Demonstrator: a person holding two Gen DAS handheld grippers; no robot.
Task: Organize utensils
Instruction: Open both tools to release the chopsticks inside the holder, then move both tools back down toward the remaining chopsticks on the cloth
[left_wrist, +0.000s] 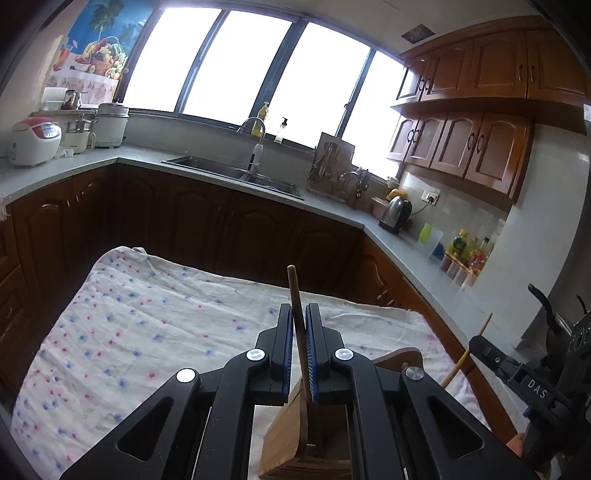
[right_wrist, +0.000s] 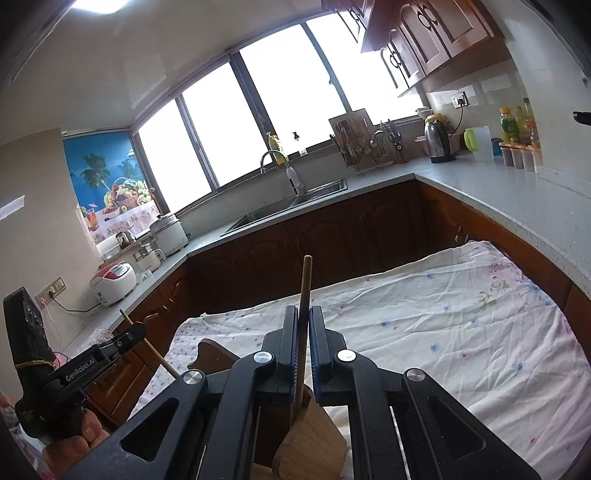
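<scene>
In the left wrist view my left gripper (left_wrist: 299, 312) is shut on the brown handle of a wooden utensil (left_wrist: 294, 291). The handle stands nearly upright and its lower end goes down into a wooden utensil holder (left_wrist: 282, 435) just below the fingers. In the right wrist view my right gripper (right_wrist: 303, 312) is shut on the handle of a wooden spatula (right_wrist: 306, 284). Its broad blade (right_wrist: 314, 439) hangs over the same holder (right_wrist: 212, 354). Each view shows the other gripper at its edge, the right gripper (left_wrist: 487, 352) and the left gripper (right_wrist: 129, 334), each with a stick through its fingers.
The holder stands on a table under a white floral cloth (left_wrist: 147, 325). Behind it runs a grey U-shaped counter with a sink (left_wrist: 236, 173), a rice cooker (left_wrist: 33, 142), a kettle (left_wrist: 397, 214) and bottles (left_wrist: 465, 254). A hand (right_wrist: 77, 450) grips the left tool.
</scene>
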